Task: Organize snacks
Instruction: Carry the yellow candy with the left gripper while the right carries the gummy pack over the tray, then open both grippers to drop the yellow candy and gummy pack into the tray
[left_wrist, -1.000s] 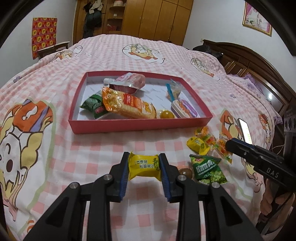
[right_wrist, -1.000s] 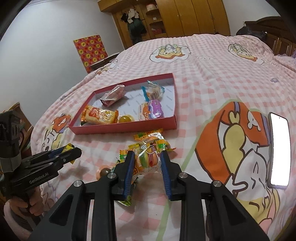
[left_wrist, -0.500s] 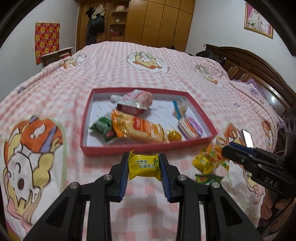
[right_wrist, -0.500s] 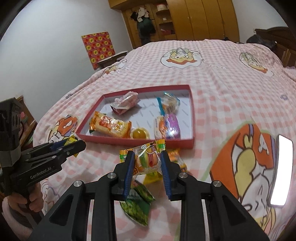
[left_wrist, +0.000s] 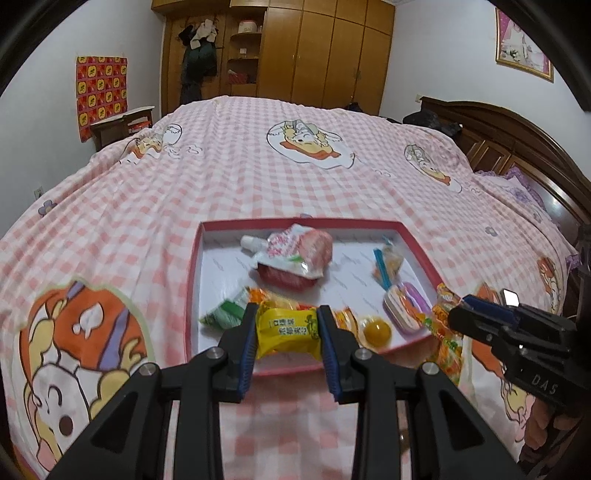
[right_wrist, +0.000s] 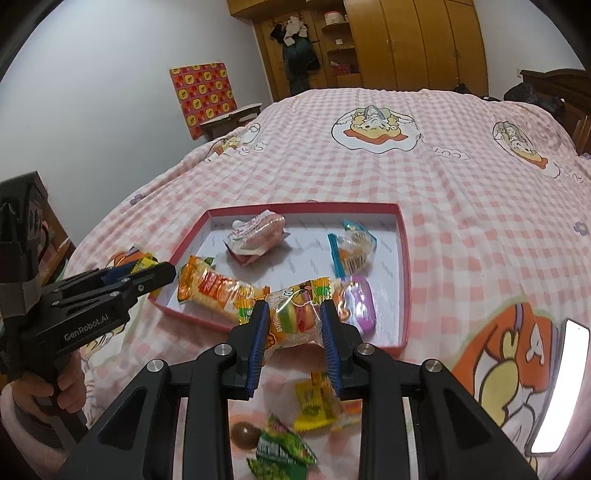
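Both grippers have lifted and come forward to the red tray (left_wrist: 413, 242). The left gripper (left_wrist: 288, 334), clamped on a yellow packet (left_wrist: 287, 326), hangs over its near edge; the right gripper (right_wrist: 293, 328), pinching a gummy packet (right_wrist: 295, 319), likewise, further right.

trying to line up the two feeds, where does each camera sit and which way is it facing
Left wrist: sits on the left gripper, faces across the bed to the red tray and wardrobe; its fingers pinch a yellow snack; right gripper at right.
Right wrist: sits on the right gripper, faces the same way; it pinches a burger gummy pack; left gripper and hand at left.
Shared: tray, bedspread, wardrobe.
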